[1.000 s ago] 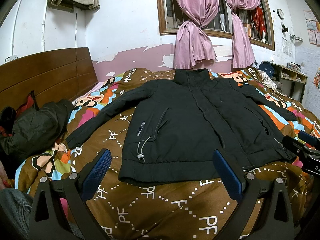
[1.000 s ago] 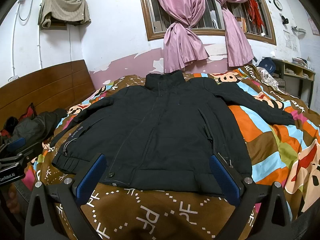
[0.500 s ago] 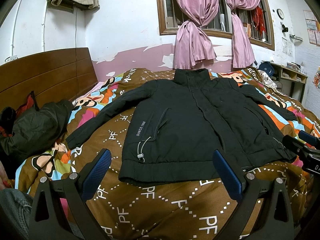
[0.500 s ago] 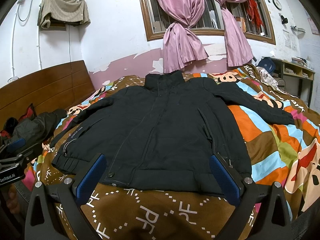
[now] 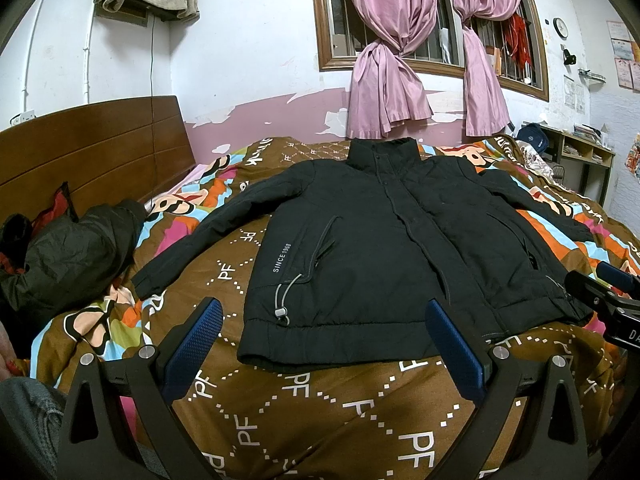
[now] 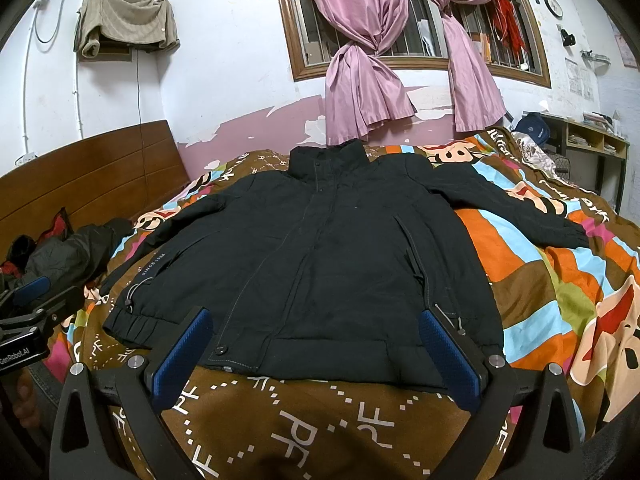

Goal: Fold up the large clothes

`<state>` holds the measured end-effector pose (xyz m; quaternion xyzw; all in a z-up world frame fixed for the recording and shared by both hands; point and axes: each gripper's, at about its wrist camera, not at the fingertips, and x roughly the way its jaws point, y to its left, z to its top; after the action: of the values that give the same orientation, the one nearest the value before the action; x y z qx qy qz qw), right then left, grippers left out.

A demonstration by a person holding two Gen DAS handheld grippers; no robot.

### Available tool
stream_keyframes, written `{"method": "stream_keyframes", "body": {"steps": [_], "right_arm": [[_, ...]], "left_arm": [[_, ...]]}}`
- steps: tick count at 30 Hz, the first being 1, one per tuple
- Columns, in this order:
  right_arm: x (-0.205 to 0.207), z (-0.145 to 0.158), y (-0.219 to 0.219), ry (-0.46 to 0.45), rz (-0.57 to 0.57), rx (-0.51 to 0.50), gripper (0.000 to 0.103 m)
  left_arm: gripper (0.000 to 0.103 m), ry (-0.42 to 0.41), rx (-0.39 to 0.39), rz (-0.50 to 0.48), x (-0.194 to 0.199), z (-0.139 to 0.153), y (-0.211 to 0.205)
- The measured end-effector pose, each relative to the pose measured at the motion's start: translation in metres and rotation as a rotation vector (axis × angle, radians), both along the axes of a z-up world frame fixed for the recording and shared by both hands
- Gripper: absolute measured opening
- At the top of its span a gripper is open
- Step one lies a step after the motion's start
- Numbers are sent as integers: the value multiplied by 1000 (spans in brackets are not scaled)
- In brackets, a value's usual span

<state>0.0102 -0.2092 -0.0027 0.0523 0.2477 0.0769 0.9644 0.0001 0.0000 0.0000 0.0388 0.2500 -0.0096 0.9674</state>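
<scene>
A black jacket (image 5: pixel 384 248) (image 6: pixel 320 260) lies flat on the bed, front up, collar toward the far wall and both sleeves spread outward. My left gripper (image 5: pixel 324 344) hovers open just short of the hem, its blue pads wide apart with nothing between them. My right gripper (image 6: pixel 316 356) is open too, held over the hem toward the jacket's right half. Each gripper shows at the edge of the other's view: the right gripper (image 5: pixel 608 300) and the left gripper (image 6: pixel 32 304).
The bed carries a brown and multicoloured cartoon cover (image 5: pixel 320 408). A dark crumpled garment (image 5: pixel 68 256) lies at the left by the wooden headboard (image 5: pixel 92 152). Pink curtains (image 5: pixel 384 60) hang at the window behind. A desk (image 5: pixel 580 160) stands at the far right.
</scene>
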Motion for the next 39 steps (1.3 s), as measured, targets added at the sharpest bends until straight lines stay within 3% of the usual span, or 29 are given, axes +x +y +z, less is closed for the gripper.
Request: {"method": "stream_keyframes", "body": {"steps": [39], "right_arm": [[6,3,13,36,-14,-5,103]], "left_arm": [[99,9,-8,0,1,0,1]]}}
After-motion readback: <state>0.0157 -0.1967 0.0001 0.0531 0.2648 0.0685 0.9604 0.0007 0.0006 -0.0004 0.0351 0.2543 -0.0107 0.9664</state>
